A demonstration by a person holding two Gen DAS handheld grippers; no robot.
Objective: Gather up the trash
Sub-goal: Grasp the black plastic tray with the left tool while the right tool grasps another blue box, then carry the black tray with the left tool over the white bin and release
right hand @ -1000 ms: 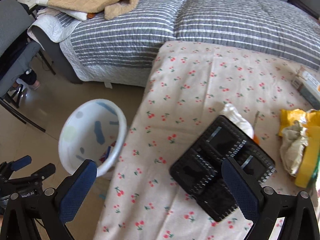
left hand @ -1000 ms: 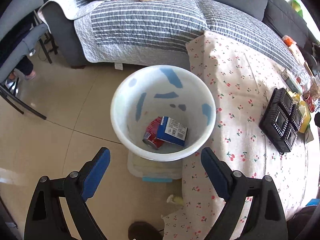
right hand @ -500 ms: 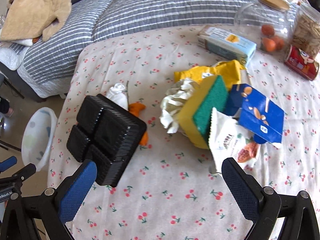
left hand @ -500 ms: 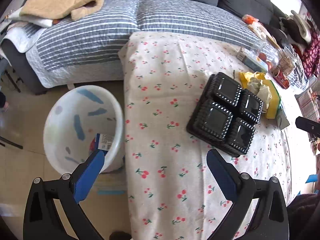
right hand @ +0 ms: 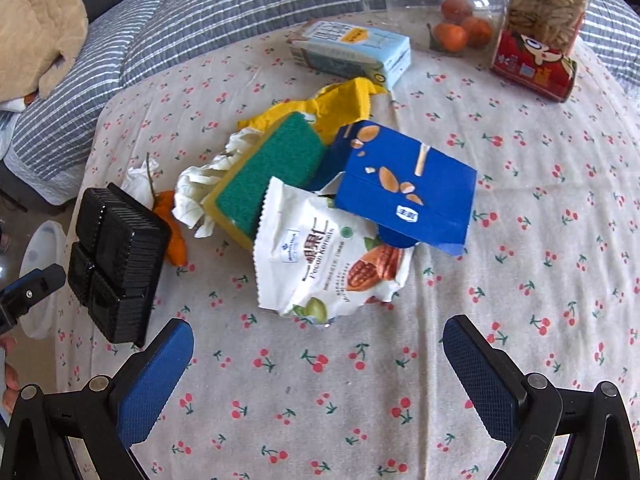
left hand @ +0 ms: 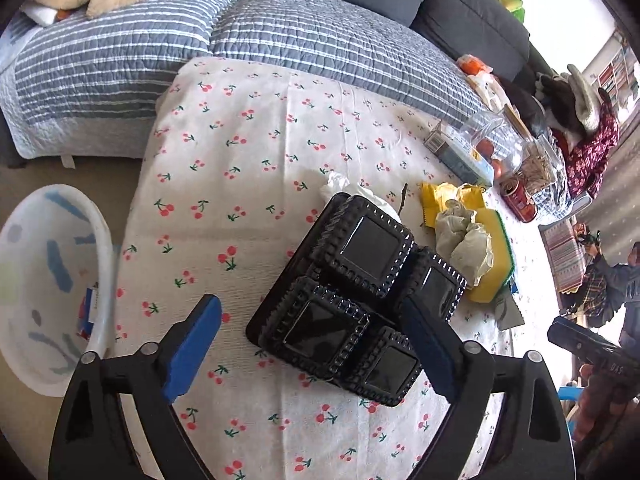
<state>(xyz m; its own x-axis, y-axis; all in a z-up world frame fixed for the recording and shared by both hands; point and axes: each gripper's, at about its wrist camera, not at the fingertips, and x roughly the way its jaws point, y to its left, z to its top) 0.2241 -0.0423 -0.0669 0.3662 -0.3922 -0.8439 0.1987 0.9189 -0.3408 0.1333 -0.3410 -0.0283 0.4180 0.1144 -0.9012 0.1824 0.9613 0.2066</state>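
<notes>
A black plastic tray with four cups (left hand: 352, 300) lies upside down on the cherry-print tablecloth (left hand: 240, 152); it also shows in the right wrist view (right hand: 114, 258). My left gripper (left hand: 316, 348) is open, just above its near edge. A white bin (left hand: 44, 300) with trash inside stands on the floor at the left. My right gripper (right hand: 320, 376) is open, just short of a white snack bag (right hand: 320, 256). Behind it lie a blue carton (right hand: 408, 184), a green-and-yellow sponge (right hand: 264, 176), crumpled tissue (right hand: 192, 192), a yellow wrapper (right hand: 344, 104) and orange peel (right hand: 172, 228).
A sofa with a striped blanket (left hand: 280, 40) runs behind the table. At the table's far side stand a light blue box (right hand: 352, 52), a clear container with oranges (right hand: 460, 28) and a snack jar (right hand: 540, 32). My left gripper's arm (right hand: 28, 292) shows at the left edge.
Both grippers swung right from the bin over the table. The left now hovers at the black tray. The right moved closer to the trash pile. Both stay open.
</notes>
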